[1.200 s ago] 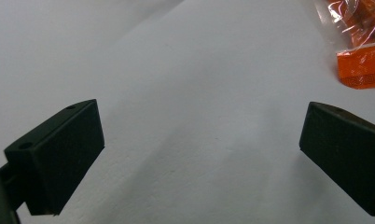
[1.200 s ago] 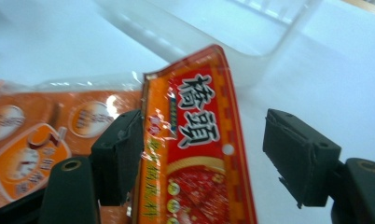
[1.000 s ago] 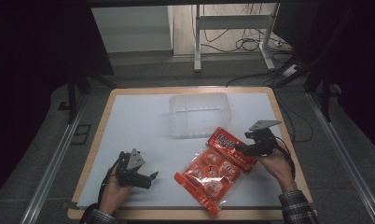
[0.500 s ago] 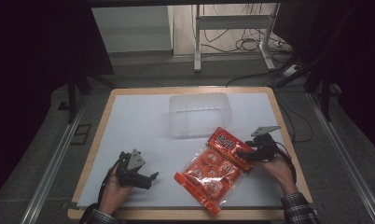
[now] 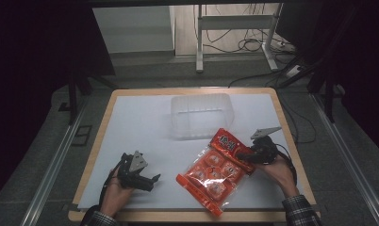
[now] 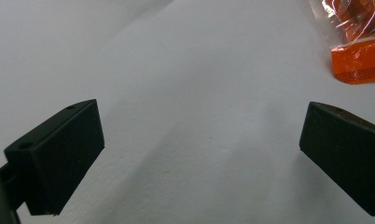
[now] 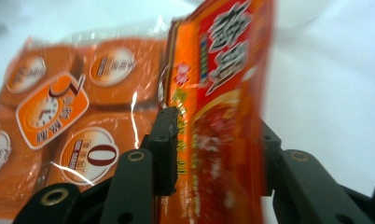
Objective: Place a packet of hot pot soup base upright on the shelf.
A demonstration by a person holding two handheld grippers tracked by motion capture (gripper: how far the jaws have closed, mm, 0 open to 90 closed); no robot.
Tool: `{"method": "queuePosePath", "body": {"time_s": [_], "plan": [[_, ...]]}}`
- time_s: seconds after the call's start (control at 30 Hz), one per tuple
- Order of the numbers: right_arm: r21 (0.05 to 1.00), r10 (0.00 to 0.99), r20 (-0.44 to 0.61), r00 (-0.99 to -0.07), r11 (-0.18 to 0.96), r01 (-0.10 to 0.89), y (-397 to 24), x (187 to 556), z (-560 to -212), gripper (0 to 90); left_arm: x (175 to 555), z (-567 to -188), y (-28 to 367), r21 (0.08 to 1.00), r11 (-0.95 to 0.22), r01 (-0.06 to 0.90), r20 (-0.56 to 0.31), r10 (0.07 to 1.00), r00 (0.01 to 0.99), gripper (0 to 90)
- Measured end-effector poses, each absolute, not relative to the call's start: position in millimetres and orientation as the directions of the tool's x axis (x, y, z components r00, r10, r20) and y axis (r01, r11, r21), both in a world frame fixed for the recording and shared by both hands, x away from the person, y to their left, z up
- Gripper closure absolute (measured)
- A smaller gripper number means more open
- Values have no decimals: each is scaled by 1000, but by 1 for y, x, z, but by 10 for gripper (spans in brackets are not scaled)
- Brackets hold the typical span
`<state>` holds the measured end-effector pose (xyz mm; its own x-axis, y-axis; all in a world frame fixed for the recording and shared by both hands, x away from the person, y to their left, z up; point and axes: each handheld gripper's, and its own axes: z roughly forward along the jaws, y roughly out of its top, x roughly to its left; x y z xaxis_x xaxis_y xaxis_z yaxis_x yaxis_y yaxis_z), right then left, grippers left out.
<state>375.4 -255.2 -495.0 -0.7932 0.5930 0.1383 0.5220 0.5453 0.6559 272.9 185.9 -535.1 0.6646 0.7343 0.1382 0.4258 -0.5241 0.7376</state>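
A clear plastic container stands on the white table, toward its far side near the middle. It sits just beyond the orange snack bag and apart from it, and nothing lies between the two. The rest of the white surface around them is bare. Beyond the table's far edge there is a metal stand on the floor with loose cables around its feet.

The snack bag lies on the near right part of the table, slanting from its red header at the far right down to a corner close to the near edge. It is see-through plastic with an orange and red print, and round orange packets with white labels show through it. The right gripper view shows the header panel lifted on edge, red with large pale characters.

The right tool, held in the right hand, has just been closing its jaws, and the header panel stands between them; the left pad lies against the panel, so it is grasping the bag.

The left tool rests in the left hand at the near left, well apart from the bag, its jaws spread wide with bare table between them.
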Motion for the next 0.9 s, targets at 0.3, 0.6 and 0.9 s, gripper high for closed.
{"method": "queuePosePath", "body": {"time_s": [0.3,0.6,0.9], "plan": [[588,602,77,-795,616,524,-232,374,-502,796,273,-535,186,737,-527,424,141,732,666,0],[590,609,74,-789,611,527,-230,369,-495,889,273,-535,186,737,-527,422,142,732,666,0],[627,603,97,-792,580,519,-233,365,-482,889,273,-535,186,740,-525,421,143,734,664,0]]}}
